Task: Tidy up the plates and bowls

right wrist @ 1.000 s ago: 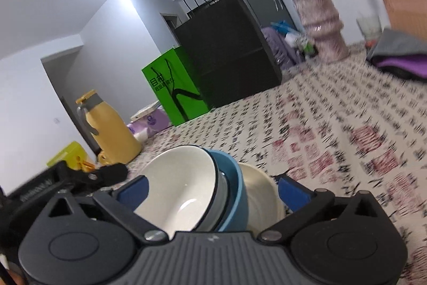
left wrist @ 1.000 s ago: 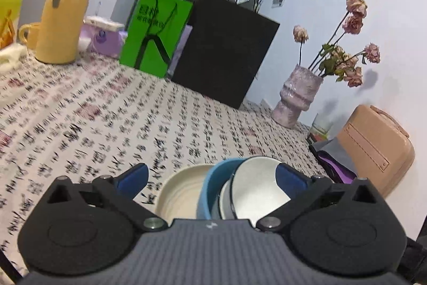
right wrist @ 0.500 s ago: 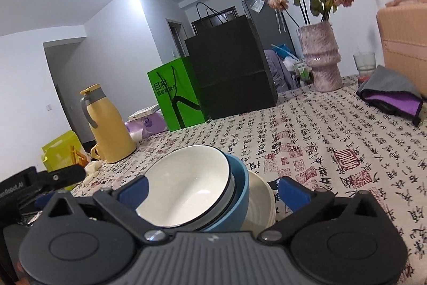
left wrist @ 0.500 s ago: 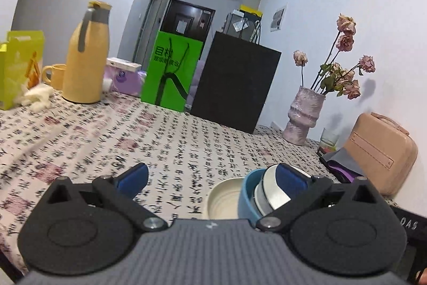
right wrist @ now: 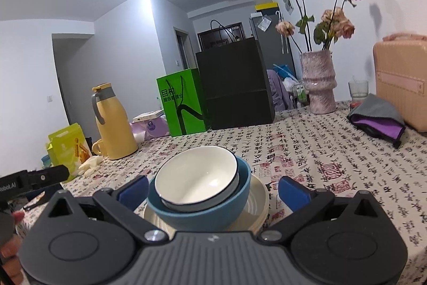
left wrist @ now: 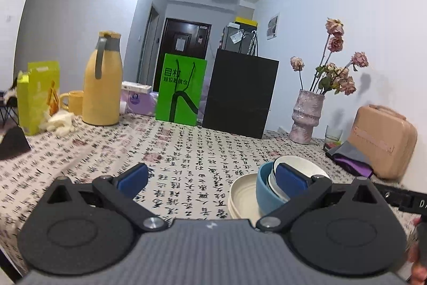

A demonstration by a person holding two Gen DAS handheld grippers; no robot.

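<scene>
Three dishes: one nested stack is seen low in the centre of the right wrist view, on the patterned tablecloth [right wrist: 333, 151].
White bowl [right wrist: 196, 175]: seated inside the blue bowl [right wrist: 202, 213], tilted toward the camera.
Blue bowl: set on the cream plate [right wrist: 257, 200], which lies flat on the cloth.
Same stack, left wrist view: found lower right of centre, with the white bowl [left wrist: 307, 164], blue bowl [left wrist: 267, 191] and cream plate [left wrist: 241, 194] partly hidden behind a blue pad.
Right gripper [right wrist: 213, 190]: jaws spread wide to either side of the stack, nothing pinched; contact with the blue bowl cannot be told from this angle.
Left gripper [left wrist: 212, 178]: jaws spread wide and empty, the stack lying off toward its right finger.
Handling: the dishes are judged to be glazed ceramic, so stiff, fairly heavy, slippery and breakable; the tilted white bowl may slide if the stack is jolted.
Hold: a rim is probably best pinched across its wall, or the plate edge taken to carry all three.
Background: a yellow flask [right wrist: 114, 124] and a vase of dried roses [right wrist: 317, 82] are set well apart from the stack.
</scene>
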